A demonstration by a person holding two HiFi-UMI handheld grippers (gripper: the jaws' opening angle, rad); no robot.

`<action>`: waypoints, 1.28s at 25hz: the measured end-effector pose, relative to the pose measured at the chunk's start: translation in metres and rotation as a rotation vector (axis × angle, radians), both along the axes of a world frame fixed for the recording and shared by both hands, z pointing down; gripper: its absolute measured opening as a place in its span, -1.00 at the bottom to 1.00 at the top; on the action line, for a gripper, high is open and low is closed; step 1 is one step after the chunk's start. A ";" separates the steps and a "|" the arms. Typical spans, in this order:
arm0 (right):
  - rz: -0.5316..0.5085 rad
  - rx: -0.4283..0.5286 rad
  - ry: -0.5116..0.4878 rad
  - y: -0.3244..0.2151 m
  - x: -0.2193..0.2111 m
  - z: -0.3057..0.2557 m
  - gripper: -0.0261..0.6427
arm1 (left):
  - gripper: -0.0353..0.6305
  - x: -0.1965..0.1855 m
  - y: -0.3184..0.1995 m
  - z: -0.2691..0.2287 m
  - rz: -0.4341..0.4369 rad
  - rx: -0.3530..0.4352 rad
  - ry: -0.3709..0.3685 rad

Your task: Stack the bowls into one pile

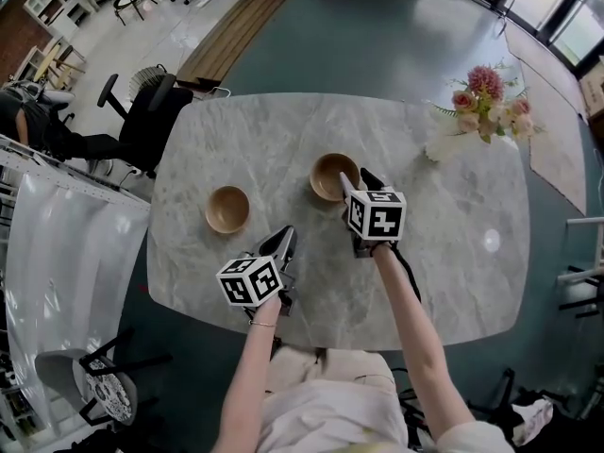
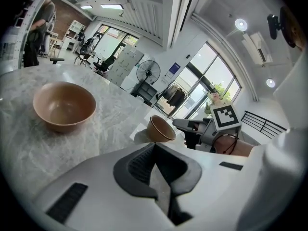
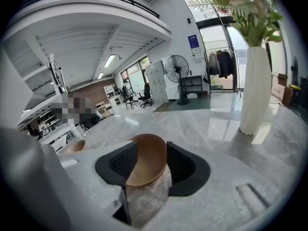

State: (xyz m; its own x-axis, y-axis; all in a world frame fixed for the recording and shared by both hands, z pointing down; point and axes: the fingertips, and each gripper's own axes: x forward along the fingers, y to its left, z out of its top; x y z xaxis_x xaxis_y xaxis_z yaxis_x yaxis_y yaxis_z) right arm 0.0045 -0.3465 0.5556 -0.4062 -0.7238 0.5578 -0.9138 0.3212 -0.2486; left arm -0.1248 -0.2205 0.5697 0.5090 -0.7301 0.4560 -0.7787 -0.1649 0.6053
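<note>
1. I see a grey marble table (image 1: 453,253) on a teal floor, an office chair (image 1: 151,111) off its far-left corner, and flowers (image 1: 483,102) near its far-right corner.
2. My right gripper (image 1: 357,179) has its jaws wide, with a tilted bowl (image 1: 330,175) between them at mid-table.
3. A second bowl (image 1: 227,209) sits toward the left edge.
4. My left gripper (image 1: 286,239) has its jaws together and holds nothing.

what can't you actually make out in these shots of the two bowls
- head view: the right gripper covers the right bowl's near rim
- right gripper view: the gripper's body hides most of the left bowl; the top edge cuts off the flowers
- left gripper view: the left gripper's body hides the table right below it
</note>
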 end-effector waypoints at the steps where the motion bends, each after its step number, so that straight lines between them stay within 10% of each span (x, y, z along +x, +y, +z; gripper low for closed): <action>1: -0.008 0.004 0.001 0.004 0.000 -0.002 -0.39 | -0.89 -0.002 0.002 -0.002 -0.010 0.005 0.000; 18: -0.220 0.033 -0.023 0.078 -0.026 -0.027 -0.89 | -0.89 -0.023 0.062 -0.042 -0.222 0.115 -0.021; 32: -0.398 0.028 -0.053 0.120 -0.082 -0.035 -0.90 | -0.89 -0.058 0.116 -0.059 -0.415 0.159 -0.028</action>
